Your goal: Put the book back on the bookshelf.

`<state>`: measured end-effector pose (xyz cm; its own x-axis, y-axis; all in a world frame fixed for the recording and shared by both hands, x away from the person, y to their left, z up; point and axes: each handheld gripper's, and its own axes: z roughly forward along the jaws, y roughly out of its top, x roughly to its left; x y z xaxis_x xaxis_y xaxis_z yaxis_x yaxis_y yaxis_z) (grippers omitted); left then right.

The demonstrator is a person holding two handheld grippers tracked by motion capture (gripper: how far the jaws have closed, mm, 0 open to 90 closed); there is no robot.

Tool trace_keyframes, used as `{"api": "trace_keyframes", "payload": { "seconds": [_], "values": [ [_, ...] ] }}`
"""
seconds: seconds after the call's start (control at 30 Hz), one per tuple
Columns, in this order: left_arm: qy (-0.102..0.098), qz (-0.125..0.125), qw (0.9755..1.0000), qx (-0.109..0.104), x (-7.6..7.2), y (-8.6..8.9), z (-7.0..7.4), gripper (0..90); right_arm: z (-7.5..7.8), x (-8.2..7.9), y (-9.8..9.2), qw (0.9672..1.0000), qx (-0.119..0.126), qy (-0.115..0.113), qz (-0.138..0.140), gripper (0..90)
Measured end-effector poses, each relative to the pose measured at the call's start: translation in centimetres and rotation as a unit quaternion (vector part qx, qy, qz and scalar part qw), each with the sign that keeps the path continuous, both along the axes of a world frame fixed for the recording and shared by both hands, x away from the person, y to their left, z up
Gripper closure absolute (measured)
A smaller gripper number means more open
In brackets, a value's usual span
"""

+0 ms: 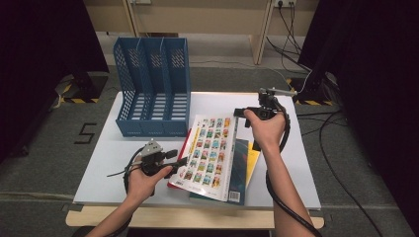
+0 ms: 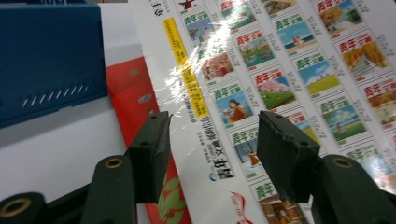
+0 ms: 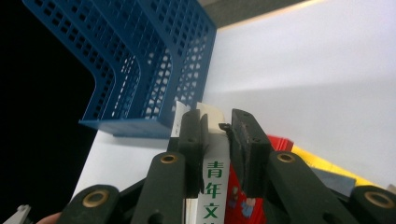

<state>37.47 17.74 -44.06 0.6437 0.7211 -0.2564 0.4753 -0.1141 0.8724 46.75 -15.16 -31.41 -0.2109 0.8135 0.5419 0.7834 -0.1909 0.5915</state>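
A white magazine [image 1: 210,150] with a grid of small colour pictures lies tilted on top of a stack of books. My right gripper [image 1: 238,112] is shut on its far edge; in the right gripper view the pads [image 3: 243,140] press on the white edge [image 3: 212,186], which bears green characters. My left gripper [image 1: 180,160] is at the magazine's near left side. In the left gripper view its jaws [image 2: 212,135] stand apart over the magazine's [image 2: 280,70] spine edge, and I cannot tell whether they touch it.
A blue three-slot file rack [image 1: 153,89] stands at the back left of the white table [image 1: 296,163]. Under the magazine lie a red book [image 1: 184,148], a teal book [image 1: 243,158] and a yellow one [image 1: 254,158]. Cables trail on the floor at the right.
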Motion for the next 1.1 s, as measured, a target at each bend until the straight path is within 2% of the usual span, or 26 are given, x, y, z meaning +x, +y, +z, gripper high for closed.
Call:
{"api": "trace_keyframes", "payload": {
  "seconds": [0.1,0.13,0.17,0.2,0.3,0.43,0.47,0.5,0.6,0.63,0.73,0.77,0.87,0.93,1.0,1.1],
  "values": [
    [-0.005,-0.007,1.0000,-0.003,0.3,-0.5,0.6,41.5,0.5,0.1,0.3,0.9999,-0.006,-0.010,-0.009,75.7],
    [-0.010,-0.018,0.9998,-0.006,0.7,-1.3,1.6,41.0,0.9,0.2,0.8,0.9996,-0.011,-0.020,-0.017,75.7],
    [-0.010,-0.018,0.9998,-0.006,0.7,-1.3,1.6,40.2,0.9,0.2,0.8,0.9996,-0.011,-0.020,-0.017,75.7],
    [-0.014,-0.026,0.9995,-0.010,1.2,-2.1,2.6,39.3,1.3,0.3,1.3,0.9991,-0.018,-0.028,-0.025,75.8],
    [-0.022,-0.037,0.9990,-0.015,1.8,-3.6,4.1,34.6,1.9,0.5,2.2,0.9978,-0.035,-0.043,-0.035,75.7],
    [-0.032,-0.046,0.9984,-0.005,2.4,-5.8,5.7,29.8,2.4,0.7,3.1,0.9962,-0.051,-0.055,-0.044,75.8],
    [-0.032,-0.046,0.9984,-0.005,2.4,-5.8,5.7,29.1,2.5,0.7,3.3,0.9957,-0.054,-0.058,-0.048,75.8],
    [-0.036,-0.048,0.9982,-0.004,2.7,-6.6,6.3,28.6,2.6,0.8,3.4,0.9952,-0.058,-0.060,-0.050,75.8],
    [-0.041,-0.049,0.9979,-0.004,2.8,-7.4,6.8,27.9,2.7,0.8,3.8,0.9940,-0.065,-0.067,-0.057,75.8],
    [-0.044,-0.053,0.9976,-0.002,3.0,-8.2,7.3,27.3,2.8,0.8,4.1,0.9936,-0.068,-0.069,-0.059,75.8],
    [-0.046,-0.053,0.9976,0.005,3.2,-8.9,7.5,26.5,2.8,0.8,4.4,0.9929,-0.072,-0.073,-0.060,75.7],
    [-0.046,-0.046,0.9978,0.014,3.5,-9.5,7.6,26.2,2.9,0.8,4.7,0.9925,-0.076,-0.074,-0.062,75.8],
    [-0.046,-0.036,0.9980,0.022,4.0,-10.2,7.7,25.3,3.0,0.7,5.1,0.9917,-0.080,-0.078,-0.062,75.8],
    [-0.048,-0.023,0.9981,0.032,4.2,-10.5,7.6,24.2,3.1,0.7,5.3,0.9913,-0.080,-0.082,-0.063,75.7],
    [-0.047,-0.022,0.9980,0.035,4.3,-10.6,7.6,23.1,3.1,0.6,5.6,0.9911,-0.082,-0.084,-0.064,75.7],
    [-0.055,-0.004,0.9971,0.053,4.5,-11.0,7.5,22.1,3.3,0.5,6.0,0.9903,-0.085,-0.090,-0.063,75.8]
  ]
}}
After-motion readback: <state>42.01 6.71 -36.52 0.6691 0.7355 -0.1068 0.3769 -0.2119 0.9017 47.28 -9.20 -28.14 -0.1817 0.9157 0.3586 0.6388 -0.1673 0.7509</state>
